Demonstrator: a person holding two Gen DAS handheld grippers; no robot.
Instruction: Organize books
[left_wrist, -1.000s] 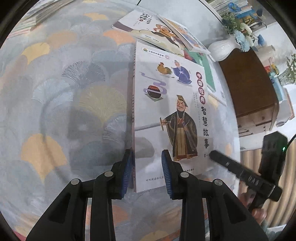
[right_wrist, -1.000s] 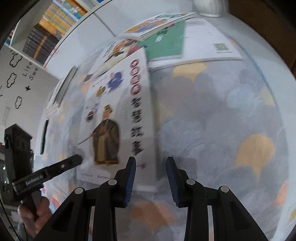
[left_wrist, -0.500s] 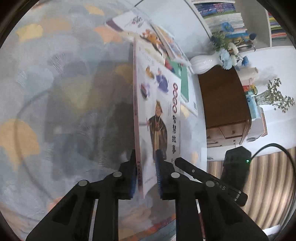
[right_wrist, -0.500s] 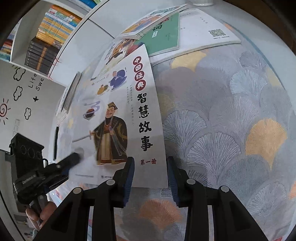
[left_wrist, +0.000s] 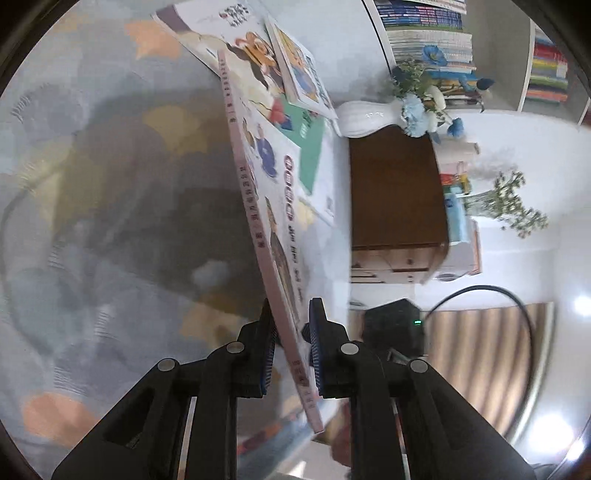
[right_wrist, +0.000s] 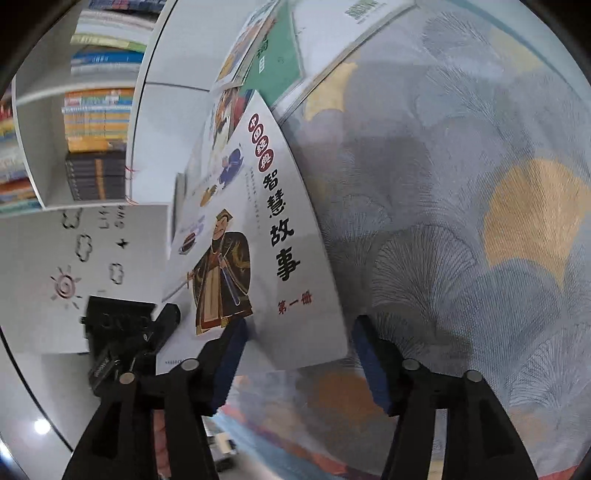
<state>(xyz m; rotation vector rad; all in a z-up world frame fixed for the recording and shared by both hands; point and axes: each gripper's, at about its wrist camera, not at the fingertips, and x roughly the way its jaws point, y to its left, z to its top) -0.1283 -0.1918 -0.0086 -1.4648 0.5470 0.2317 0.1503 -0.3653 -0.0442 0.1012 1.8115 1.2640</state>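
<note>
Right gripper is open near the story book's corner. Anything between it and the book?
Nothing visible. The right gripper stands open around the story book's near corner, with no other object between; the left gripper grips its spine edge.

Two hand-held grippers: the left hand-held gripper (left_wrist: 290, 350) and the right hand-held gripper (right_wrist: 297, 358). One lifted storybook (right_wrist: 266, 236). Beyond it, at least four more books (left_wrist: 258, 48) lie overlapping. One white vase (left_wrist: 365, 118) stands beside those.
</note>
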